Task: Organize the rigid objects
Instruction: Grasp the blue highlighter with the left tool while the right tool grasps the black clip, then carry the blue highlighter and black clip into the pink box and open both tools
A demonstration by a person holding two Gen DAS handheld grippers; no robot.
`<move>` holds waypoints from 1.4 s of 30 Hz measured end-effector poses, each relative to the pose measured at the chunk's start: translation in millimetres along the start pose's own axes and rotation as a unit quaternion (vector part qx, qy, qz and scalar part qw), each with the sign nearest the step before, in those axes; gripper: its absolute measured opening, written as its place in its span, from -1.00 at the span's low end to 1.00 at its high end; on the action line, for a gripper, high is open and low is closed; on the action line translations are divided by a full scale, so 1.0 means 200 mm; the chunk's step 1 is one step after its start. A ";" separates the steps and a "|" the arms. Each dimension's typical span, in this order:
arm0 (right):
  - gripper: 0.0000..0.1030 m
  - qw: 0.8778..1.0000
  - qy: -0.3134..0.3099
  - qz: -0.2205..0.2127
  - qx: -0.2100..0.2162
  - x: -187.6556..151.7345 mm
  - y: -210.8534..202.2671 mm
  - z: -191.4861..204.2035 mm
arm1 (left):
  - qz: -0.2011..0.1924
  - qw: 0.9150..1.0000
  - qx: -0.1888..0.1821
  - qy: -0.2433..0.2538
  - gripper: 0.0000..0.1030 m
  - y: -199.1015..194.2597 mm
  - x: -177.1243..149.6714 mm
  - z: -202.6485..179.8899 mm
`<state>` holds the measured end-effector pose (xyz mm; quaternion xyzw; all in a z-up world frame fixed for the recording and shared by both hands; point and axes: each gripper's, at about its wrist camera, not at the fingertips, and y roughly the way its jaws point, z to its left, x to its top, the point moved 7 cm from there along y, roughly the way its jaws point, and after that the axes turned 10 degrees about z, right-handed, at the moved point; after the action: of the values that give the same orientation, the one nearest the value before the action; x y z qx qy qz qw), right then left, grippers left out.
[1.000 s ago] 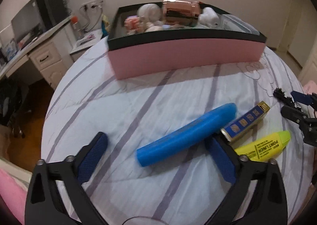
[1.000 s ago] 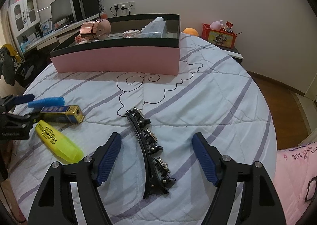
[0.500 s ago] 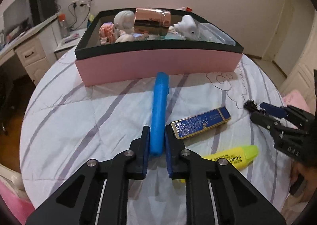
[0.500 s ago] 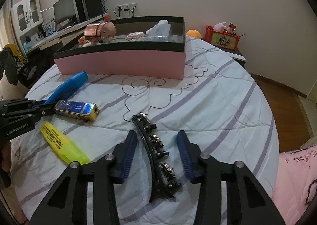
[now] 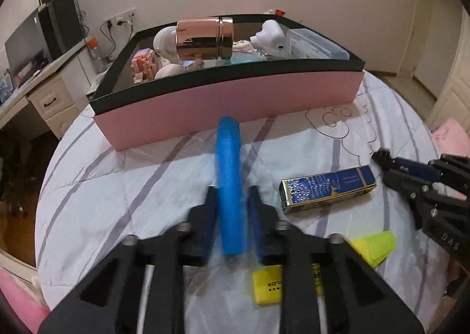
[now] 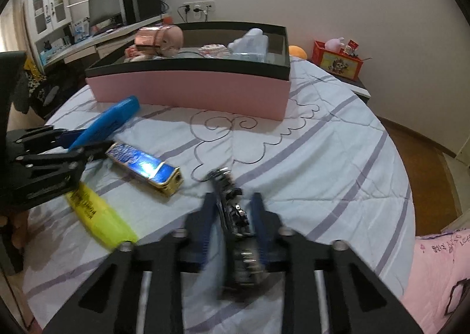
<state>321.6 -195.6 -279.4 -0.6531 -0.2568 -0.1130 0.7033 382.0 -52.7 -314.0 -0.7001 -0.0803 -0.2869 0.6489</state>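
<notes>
Pink-walled and black-rimmed, the storage box [image 5: 229, 105] is seen at twelve o'clock in both wrist views, already holding a copper-coloured canister [image 5: 204, 39] and other small items that cannot be told apart clearly. It rests on the striped quilt [image 6: 323, 157], which covers the whole working surface.

The left gripper [image 5: 233, 213] is pressed in on the blue tube [image 5: 228, 175], which is pinched near its rear end. The tube's long axis runs straight along the fingers toward twelve o'clock, and its far tip lies just short of the box's pink wall. It is judged that the coming move turns on this: the tube must be raised over the black rim before it can be carried forward, since the wall stands directly in its path.

The right gripper [image 6: 232, 218] is closed around the black hair clip [image 6: 233, 210], whose long axis also lies along the fingers, pointing to about twelve o'clock; motion blur hides how firm the hold is. The box is at eleven o'clock from it and well apart, so the left gripper is the nearer one.

On the quilt lie a yellow highlighter [image 6: 100, 216] at nine o'clock in the right view and a blue-and-gold carton [image 5: 327, 188] at two o'clock in the left view, both untouched.
</notes>
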 end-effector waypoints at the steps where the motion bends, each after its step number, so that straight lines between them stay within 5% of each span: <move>1: -0.65 1.000 0.000 -0.003 0.002 -0.01 -0.01 0.01 | -0.001 1.000 -0.003 -0.007 -0.73 0.00 0.00 0.01; 8: -0.65 1.000 0.006 -0.008 0.025 -0.01 -0.01 0.05 | -0.015 0.997 0.017 -0.071 -0.73 -0.07 -0.05 0.13; 21: -0.65 1.000 0.004 -0.012 0.005 -0.02 -0.01 0.08 | 0.002 0.997 0.015 -0.077 -0.72 -0.01 -0.03 0.15; 27: -0.65 0.999 0.010 -0.037 0.022 -0.02 -0.07 0.09 | -0.057 0.995 0.027 -0.078 -0.73 -0.16 -0.05 0.14; 33: -0.66 0.993 0.023 -0.109 0.032 0.05 -0.27 0.11 | -0.100 0.991 0.021 -0.088 -0.75 -0.35 -0.06 0.12; 38: -0.66 0.986 0.017 -0.163 0.044 0.12 -0.45 0.15 | -0.153 0.985 0.033 -0.077 -0.94 -0.56 -0.04 0.06; 42: -0.66 0.982 0.012 -0.182 0.054 0.15 -0.54 0.19 | -0.156 0.985 0.027 -0.064 -0.94 -0.59 -0.04 0.02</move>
<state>285.2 -166.3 -171.5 -0.5550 -0.3688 -0.2332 0.7082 320.1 -29.9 -216.1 -0.6778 -0.2374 -0.3368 0.6089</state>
